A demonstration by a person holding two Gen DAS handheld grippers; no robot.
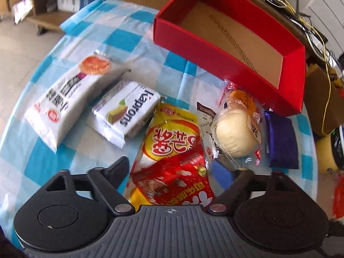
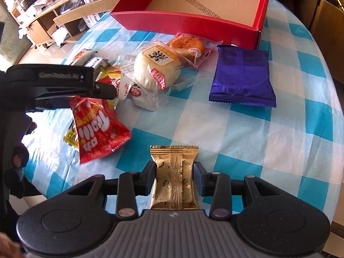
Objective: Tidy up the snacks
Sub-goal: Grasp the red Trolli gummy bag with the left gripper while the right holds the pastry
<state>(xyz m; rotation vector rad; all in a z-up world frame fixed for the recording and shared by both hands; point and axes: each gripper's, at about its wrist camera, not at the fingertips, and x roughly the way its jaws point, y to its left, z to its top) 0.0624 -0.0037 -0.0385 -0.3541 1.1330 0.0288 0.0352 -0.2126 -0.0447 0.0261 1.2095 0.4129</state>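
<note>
My left gripper (image 1: 182, 167) is shut on a red and yellow snack bag (image 1: 172, 161), held off the table; the bag also shows in the right wrist view (image 2: 99, 129). My right gripper (image 2: 175, 172) is shut on a gold snack packet (image 2: 174, 178) low over the checked tablecloth (image 2: 268, 139). An empty red box (image 1: 215, 49) with a brown floor stands at the back, and shows in the right wrist view too (image 2: 193, 23). A wrapped pale bun (image 1: 234, 133), a purple packet (image 1: 281, 139), a white Kaprons packet (image 1: 126, 111) and a white cracker pack (image 1: 68, 99) lie on the table.
An orange-topped bun (image 2: 187, 45) lies behind the pale bun (image 2: 154, 68), near the purple packet (image 2: 243, 77). The table edge curves away at left and right. Wooden shelving (image 2: 43, 21) stands beyond the table. Cables (image 1: 301, 10) hang behind the box.
</note>
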